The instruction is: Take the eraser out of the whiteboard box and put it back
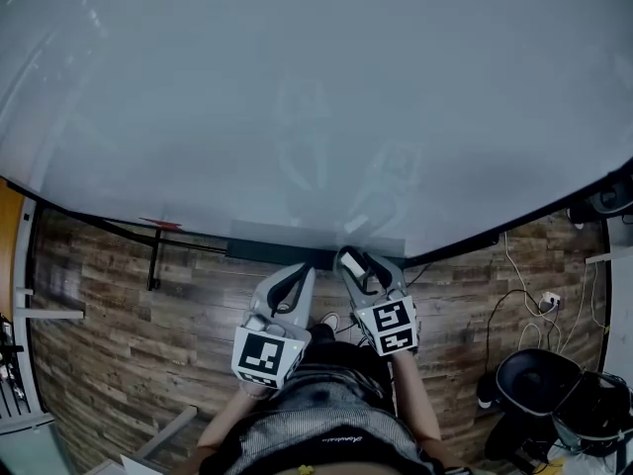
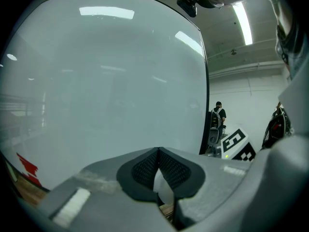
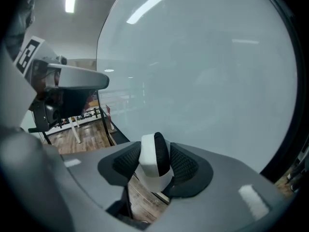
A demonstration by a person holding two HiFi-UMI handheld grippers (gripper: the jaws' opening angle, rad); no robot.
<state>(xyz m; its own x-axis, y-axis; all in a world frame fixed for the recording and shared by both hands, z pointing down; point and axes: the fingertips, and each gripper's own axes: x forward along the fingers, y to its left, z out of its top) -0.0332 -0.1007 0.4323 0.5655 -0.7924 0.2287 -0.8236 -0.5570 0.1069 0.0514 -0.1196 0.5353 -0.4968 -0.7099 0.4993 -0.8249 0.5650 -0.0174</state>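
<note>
Right fingers [image 3: 186, 166]: pads set against both faces of the eraser [image 3: 153, 161], white face at 9 o'clock, black face at 3 o'clock, no gap visible
Eraser [image 1: 362, 263]: upright between the right jaws, top poking past the pads; in head view it sits right at the whiteboard box [image 1: 267, 251], can't tell if it rests inside
Right gripper [image 1: 358, 258]: tips at the box, marker cube [image 1: 394, 327] at 6 o'clock of the jaws
Left fingers [image 2: 145, 170]: tips pressed together, nothing between them
Left gripper [image 1: 300, 277]: just beside the right one at its 9 o'clock, tips near the box
Whiteboard box: dark tray on the bottom edge of the whiteboard [image 1: 316, 97], at 12 o'clock of both grippers
Floor [image 1: 129, 334]: wood planks below the board
</note>
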